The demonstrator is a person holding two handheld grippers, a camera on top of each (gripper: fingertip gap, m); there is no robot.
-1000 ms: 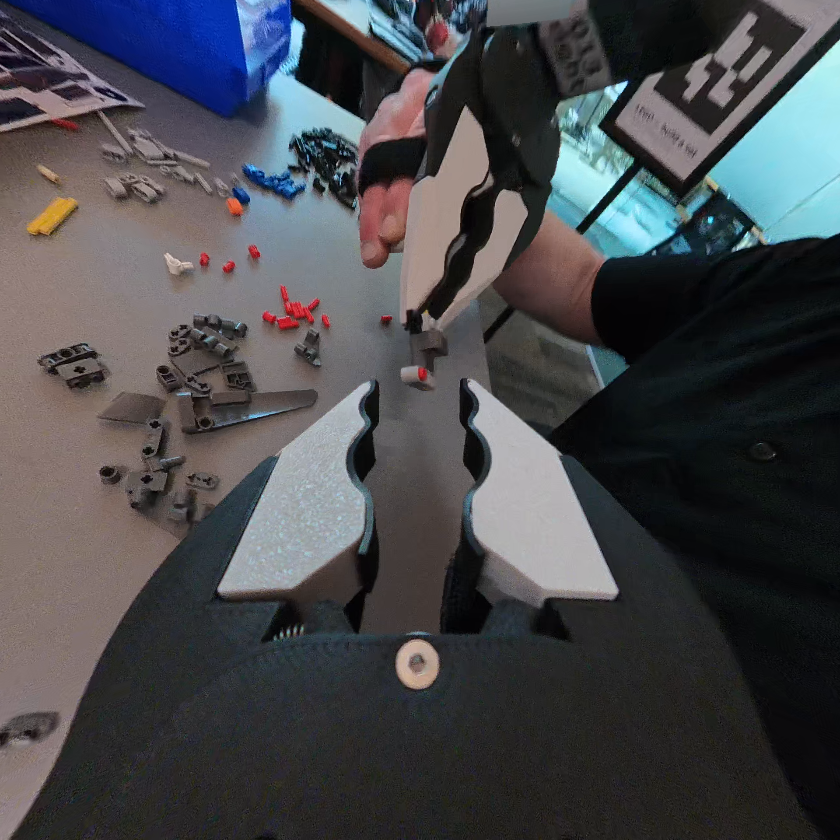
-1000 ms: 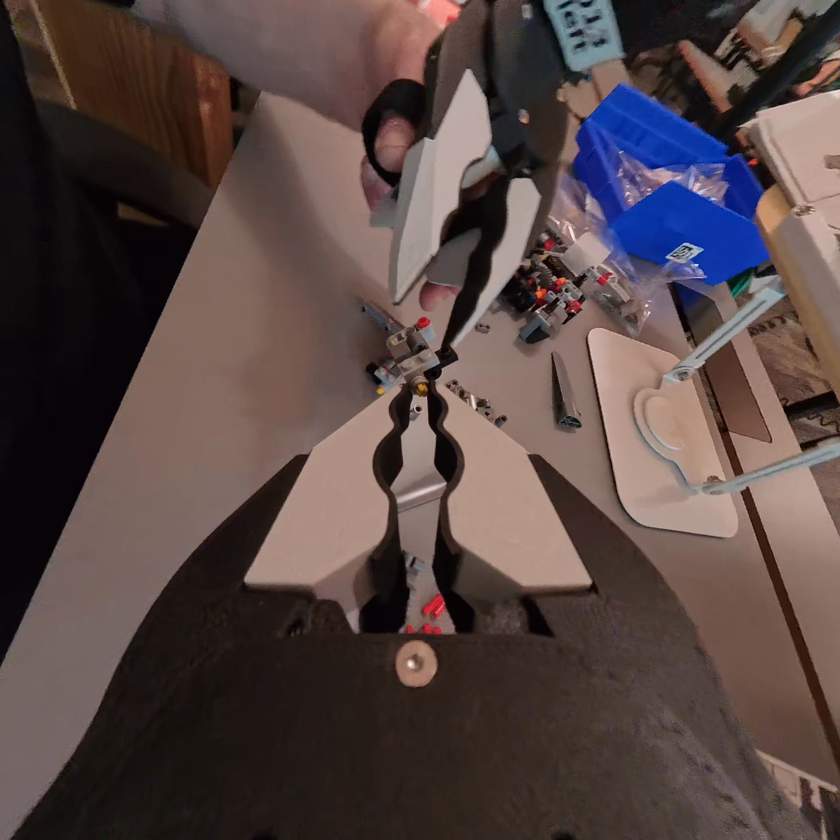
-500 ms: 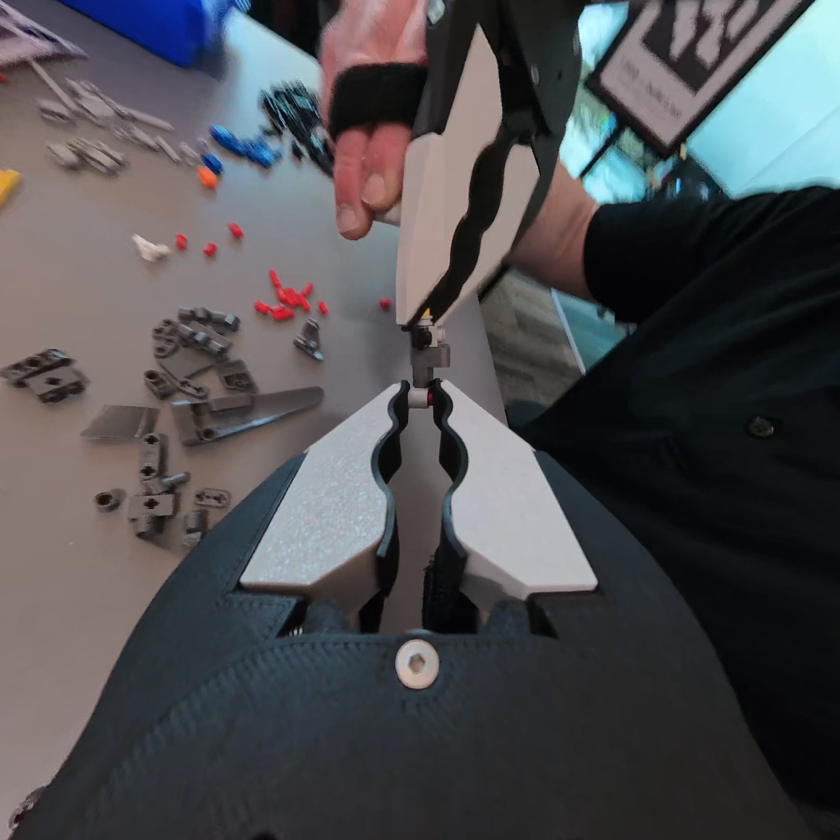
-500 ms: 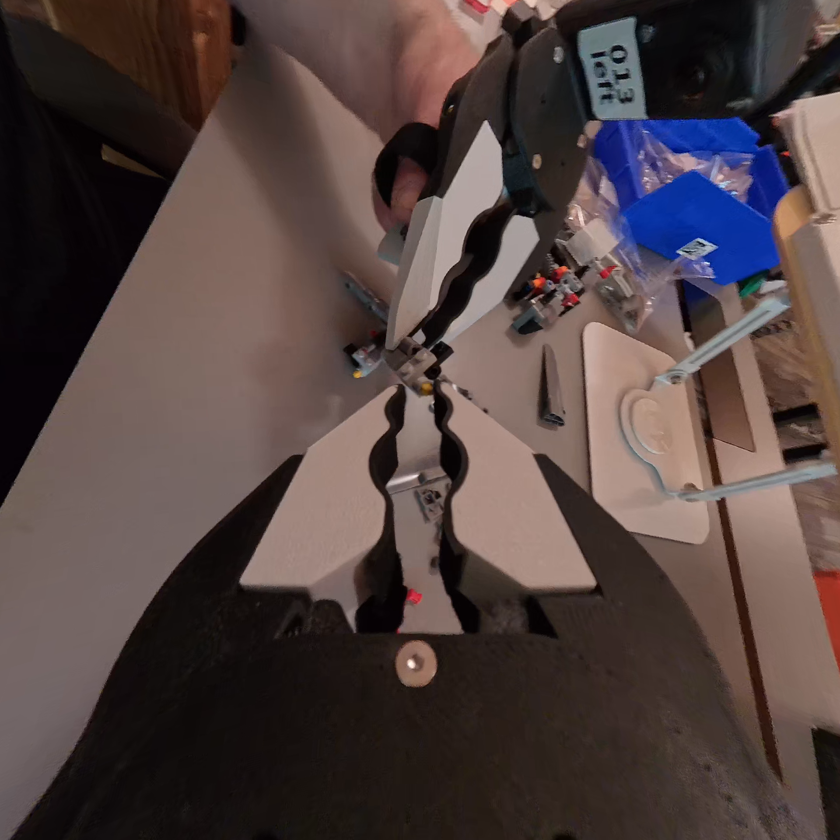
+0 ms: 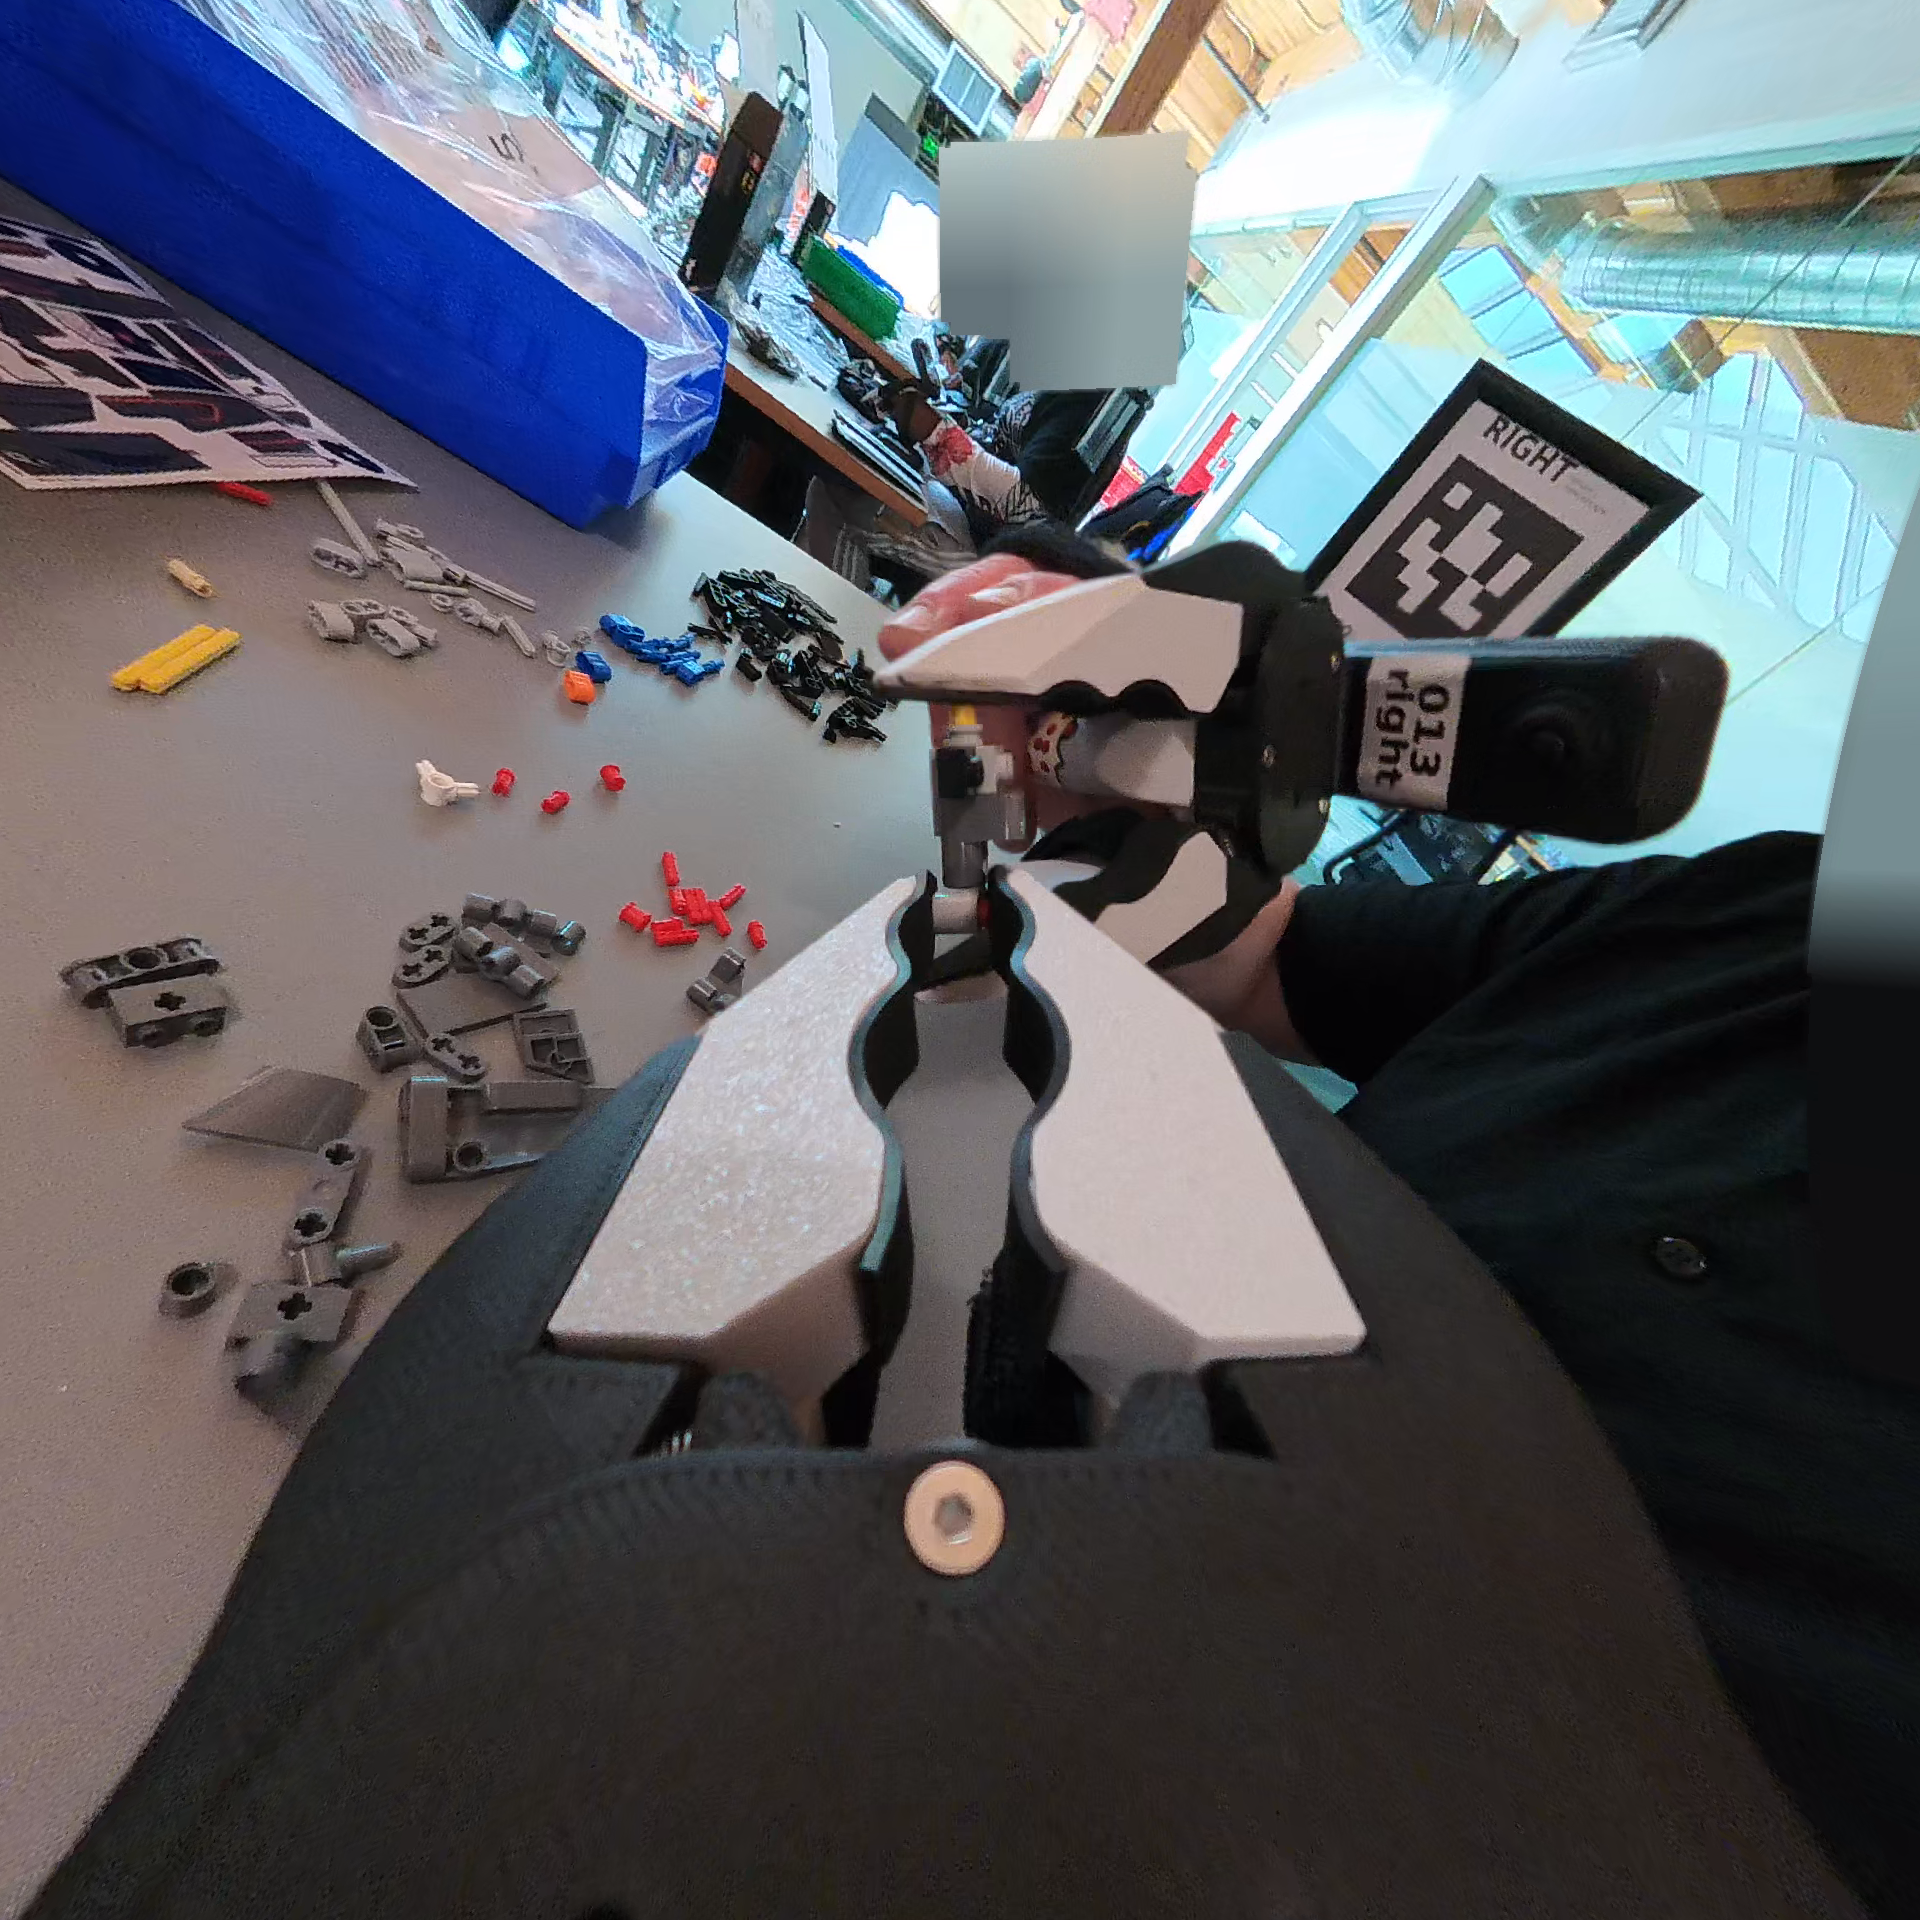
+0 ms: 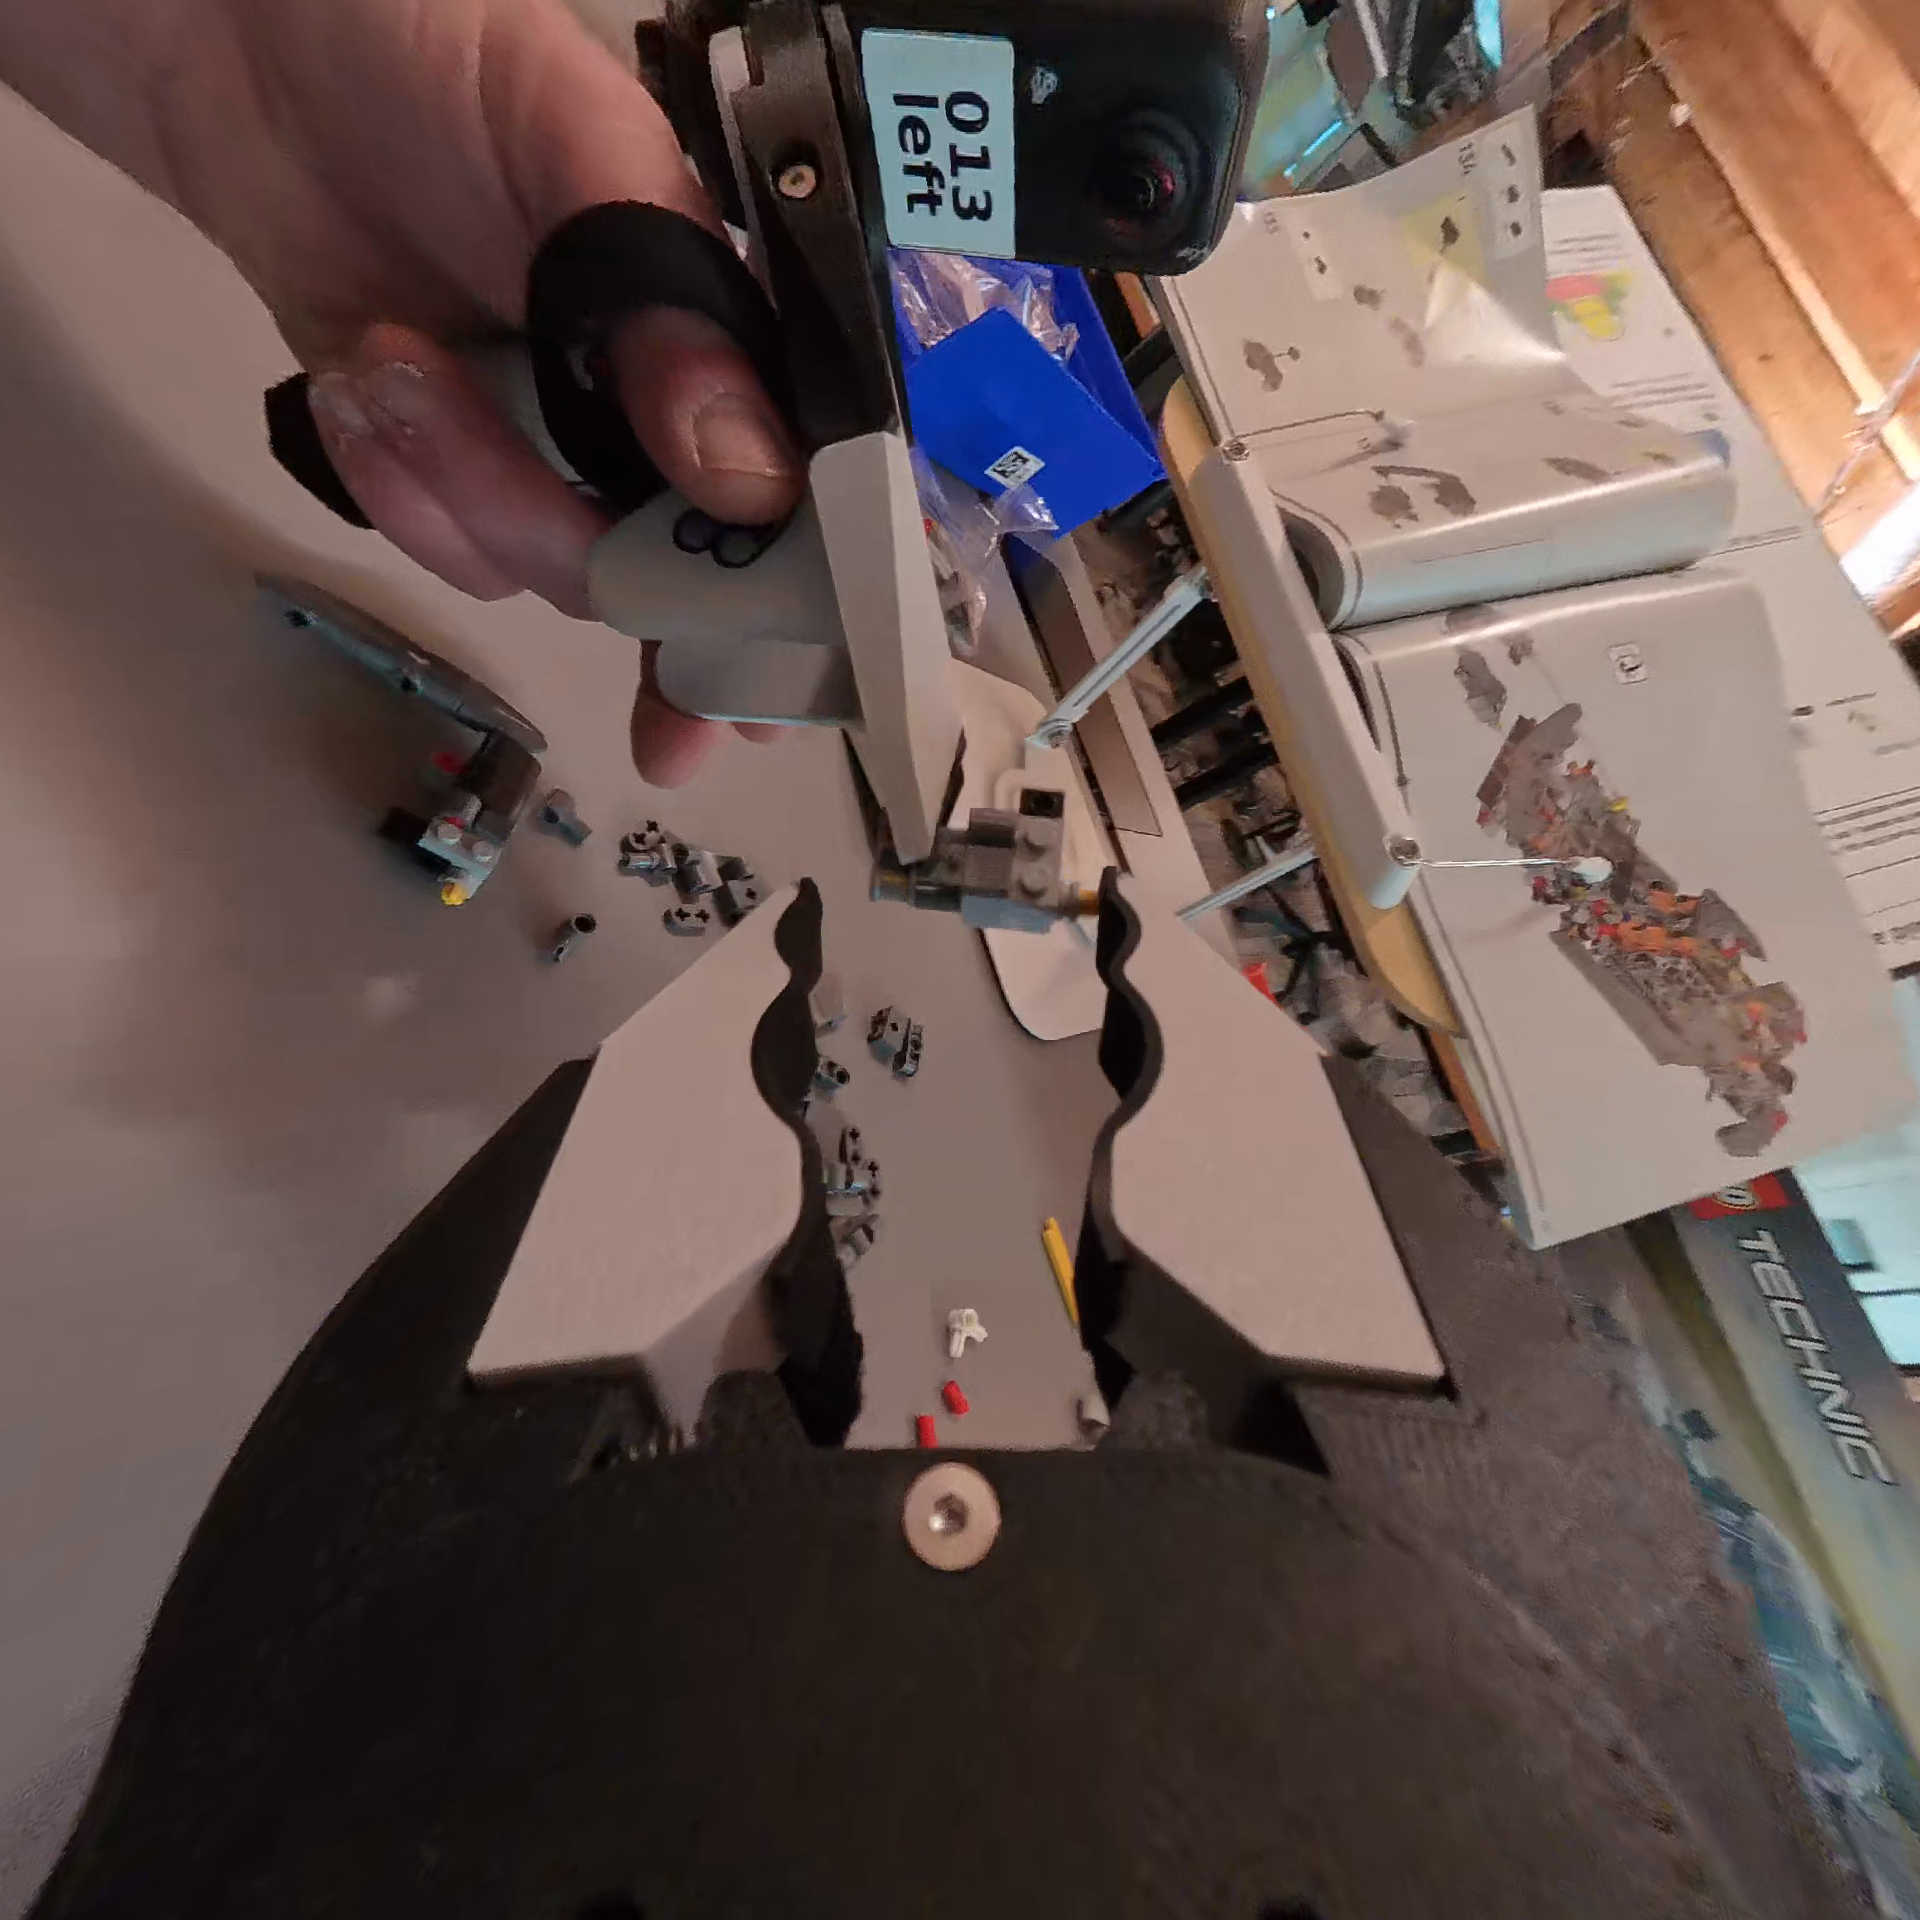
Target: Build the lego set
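Note:
My left gripper is shut on the light grey, red-tipped lower end of a small grey brick assembly and holds it above the grey table. In the right wrist view the left gripper comes down from above and grips the assembly at its left end. My right gripper is open wide. The assembly lies between its fingertips; its yellow tip is at the right pad, and the left pad stands clear of it. The right gripper also shows in the left wrist view, jaws spread above and below the assembly.
Loose parts lie on the table: red pins, dark grey pieces, black pins, blue pins. A blue bin stands at the back. A partial build and an open instruction booklet flank the grippers.
My left gripper closed on the assembly's lower end and keeps it. My right gripper, shut on the assembly's other end before, has opened wide and let go.

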